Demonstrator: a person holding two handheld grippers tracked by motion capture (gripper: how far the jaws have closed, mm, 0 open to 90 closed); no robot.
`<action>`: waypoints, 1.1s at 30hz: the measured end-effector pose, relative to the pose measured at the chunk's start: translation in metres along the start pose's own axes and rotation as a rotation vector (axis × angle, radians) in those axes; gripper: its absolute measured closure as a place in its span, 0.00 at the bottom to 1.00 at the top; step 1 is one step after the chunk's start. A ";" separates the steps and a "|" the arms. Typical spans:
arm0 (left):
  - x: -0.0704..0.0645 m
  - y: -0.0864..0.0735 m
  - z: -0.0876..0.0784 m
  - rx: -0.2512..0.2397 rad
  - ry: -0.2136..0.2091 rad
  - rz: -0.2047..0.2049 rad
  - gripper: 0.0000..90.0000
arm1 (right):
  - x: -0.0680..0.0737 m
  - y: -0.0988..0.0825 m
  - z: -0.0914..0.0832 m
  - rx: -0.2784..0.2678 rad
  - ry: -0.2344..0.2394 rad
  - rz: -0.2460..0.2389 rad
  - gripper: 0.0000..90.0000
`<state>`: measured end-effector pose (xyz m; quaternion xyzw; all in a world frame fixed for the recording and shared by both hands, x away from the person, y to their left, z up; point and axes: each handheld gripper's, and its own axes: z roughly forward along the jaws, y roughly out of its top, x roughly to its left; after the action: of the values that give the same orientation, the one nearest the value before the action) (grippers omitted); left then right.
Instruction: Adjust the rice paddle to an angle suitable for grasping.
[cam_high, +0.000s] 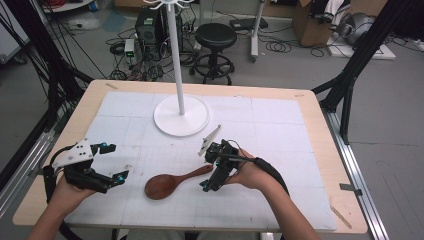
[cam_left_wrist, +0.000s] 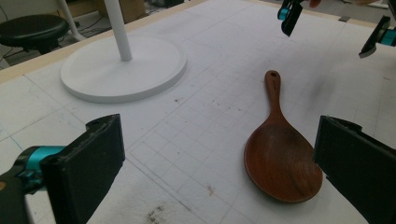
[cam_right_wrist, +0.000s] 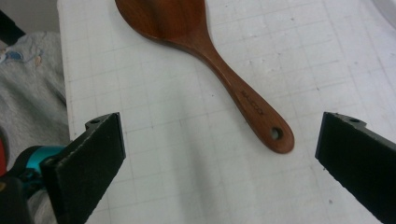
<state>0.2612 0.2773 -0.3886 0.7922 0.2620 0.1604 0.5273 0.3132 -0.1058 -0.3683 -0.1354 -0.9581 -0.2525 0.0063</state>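
both grippers, left (cam_high: 114, 162) and right (cam_high: 207, 168), are holding jaws apart above a spoon (cam_high: 172, 182) lying on the bench (cam_high: 280, 125).

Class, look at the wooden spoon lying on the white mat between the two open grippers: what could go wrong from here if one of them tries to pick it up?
1. The wooden spoon lies flat on the white mat, so jaws may scrape the mat or slide off the thin handle.
2. The right gripper and left gripper stand at opposite ends; reaching together, they could collide.
3. The white stand is close behind; a lifted spoon might knock it.
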 end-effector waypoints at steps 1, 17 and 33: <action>0.000 0.000 0.000 -0.003 -0.003 -0.003 0.03 | -0.001 -0.003 -0.003 -0.010 -0.007 0.002 0.01; 0.000 0.001 -0.001 -0.004 0.001 -0.004 0.03 | 0.000 -0.051 -0.051 -0.176 -0.121 0.129 0.01; 0.001 0.001 0.000 -0.007 -0.002 -0.012 0.03 | 0.002 -0.104 -0.077 -0.311 -0.195 0.251 0.01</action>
<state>0.2627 0.2774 -0.3877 0.7888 0.2655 0.1573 0.5315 0.2793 -0.2293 -0.3515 -0.2766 -0.8793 -0.3801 -0.0762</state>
